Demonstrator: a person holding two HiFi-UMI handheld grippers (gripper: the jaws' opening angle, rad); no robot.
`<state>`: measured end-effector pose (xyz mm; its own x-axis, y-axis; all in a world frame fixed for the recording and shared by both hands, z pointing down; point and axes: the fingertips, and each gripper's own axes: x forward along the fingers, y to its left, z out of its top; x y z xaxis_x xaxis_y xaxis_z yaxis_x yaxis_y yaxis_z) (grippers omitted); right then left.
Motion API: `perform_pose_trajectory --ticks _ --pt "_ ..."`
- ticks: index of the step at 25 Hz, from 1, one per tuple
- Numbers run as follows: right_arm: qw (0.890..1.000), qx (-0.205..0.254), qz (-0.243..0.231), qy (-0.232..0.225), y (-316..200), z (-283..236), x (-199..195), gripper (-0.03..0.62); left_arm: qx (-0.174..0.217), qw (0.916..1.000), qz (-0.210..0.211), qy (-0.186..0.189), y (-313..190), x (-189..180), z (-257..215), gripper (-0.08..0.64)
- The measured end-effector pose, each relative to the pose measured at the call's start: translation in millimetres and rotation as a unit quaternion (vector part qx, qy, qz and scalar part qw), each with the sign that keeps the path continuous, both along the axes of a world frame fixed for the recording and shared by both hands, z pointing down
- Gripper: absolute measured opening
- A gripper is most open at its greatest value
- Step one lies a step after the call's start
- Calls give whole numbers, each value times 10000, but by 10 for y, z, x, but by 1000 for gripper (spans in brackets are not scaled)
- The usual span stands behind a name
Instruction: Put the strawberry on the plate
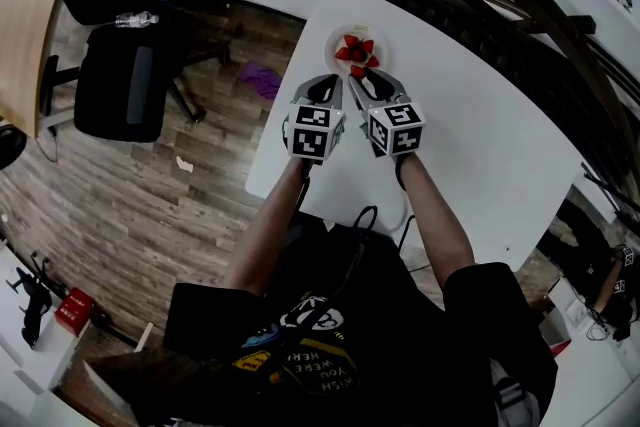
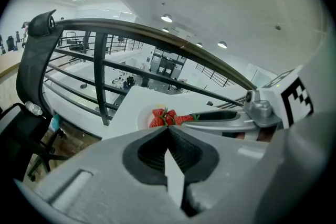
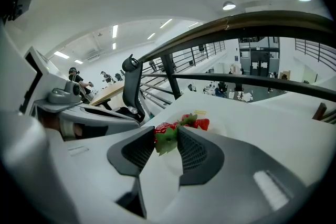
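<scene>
- We count two grippers, one plate and a small bunch of strawberries. One strawberry is apart from the rest, and we cannot count the ones packed together.
- The right gripper (image 3: 166, 135) has its jaws partly apart and pressed on one strawberry (image 3: 164, 134). The red fruit and its green leaves sit between the ribbed pads.
- In the head view, this held strawberry (image 1: 358, 70) is at the near rim of the plate (image 1: 336, 35), right at the right gripper's (image 1: 360, 77) tips.
- The other strawberries (image 3: 198, 123) lie on the plate just ahead of the right gripper's jaws.
- The left gripper (image 2: 168, 131) has its jaws closed together with nothing between them.
- From the left gripper, the plate (image 2: 142, 119) lies just ahead, and the right gripper's jaw reaches in from its right.
- The left gripper (image 1: 328, 87) is just beside the right one, and each carries one marker cube (image 1: 316, 131) behind its jaws.
- The worktop (image 1: 470, 145) under both grippers is white and plain.
- Beyond the far edge of the worktop, ahead of the grippers, runs a dark railing (image 2: 157, 39).
- To the left of the left gripper, off the worktop, we see a wooden floor (image 1: 150, 205). A black office chair (image 1: 125, 80) and a purple scrap (image 1: 262, 78) are on it.
- Above are white ceiling lights (image 2: 166, 18), and people (image 3: 73, 75) stand far off to the right gripper's left.
</scene>
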<state>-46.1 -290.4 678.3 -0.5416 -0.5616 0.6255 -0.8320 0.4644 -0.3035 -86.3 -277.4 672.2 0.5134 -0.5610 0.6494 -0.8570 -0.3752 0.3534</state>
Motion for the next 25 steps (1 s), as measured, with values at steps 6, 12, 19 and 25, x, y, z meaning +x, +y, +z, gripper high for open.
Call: perform_pose_trajectory --ticks 6,12,19,25 --pt "9999 -115 -63 98 -24 182 -21 140 -123 9999 -42 28 5 29 103 5" --pt "9994 -210 -135 236 -48 310 -48 140 -218 9997 -93 -66 -63 -15 231 5" --pt "9983 -367 -79 456 -10 522 0 140 -240 9995 -177 31 -79 -44 266 5" --pt "9970 -366 -62 679 -48 623 -5 140 -287 9993 -223 82 -55 -64 273 5"
